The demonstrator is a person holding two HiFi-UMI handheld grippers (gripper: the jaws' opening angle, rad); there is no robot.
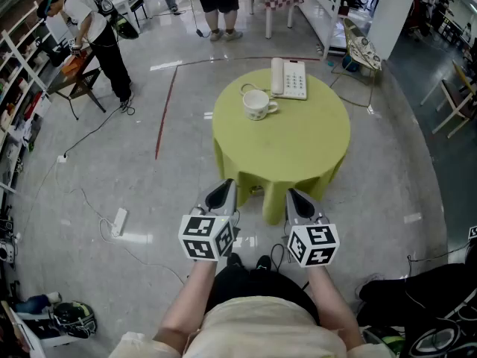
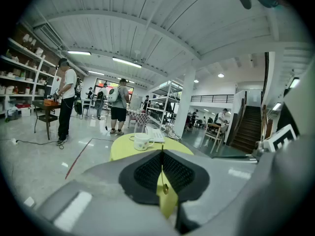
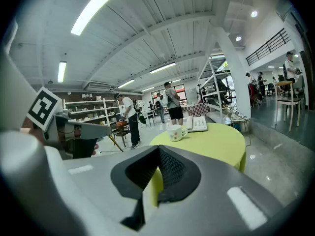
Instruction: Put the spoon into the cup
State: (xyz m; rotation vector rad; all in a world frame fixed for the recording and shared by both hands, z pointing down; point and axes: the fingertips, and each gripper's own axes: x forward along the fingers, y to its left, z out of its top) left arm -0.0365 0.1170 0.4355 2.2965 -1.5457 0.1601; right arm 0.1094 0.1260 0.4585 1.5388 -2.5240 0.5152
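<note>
Left claw clenched on thin gold spoon, likely light, stiff, slippery, best pinched mid-handle; right claw clenched, empty; cup on surface ahead.

Right gripper closed, empty; cup on yellow table.

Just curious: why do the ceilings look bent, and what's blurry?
Left and right gripper views: wide-angle lens curves the ceiling beams, corners go black. Left gripper view: near fingers and spoon blurred, cup sharper. Head view: lights glare on the floor.
</note>
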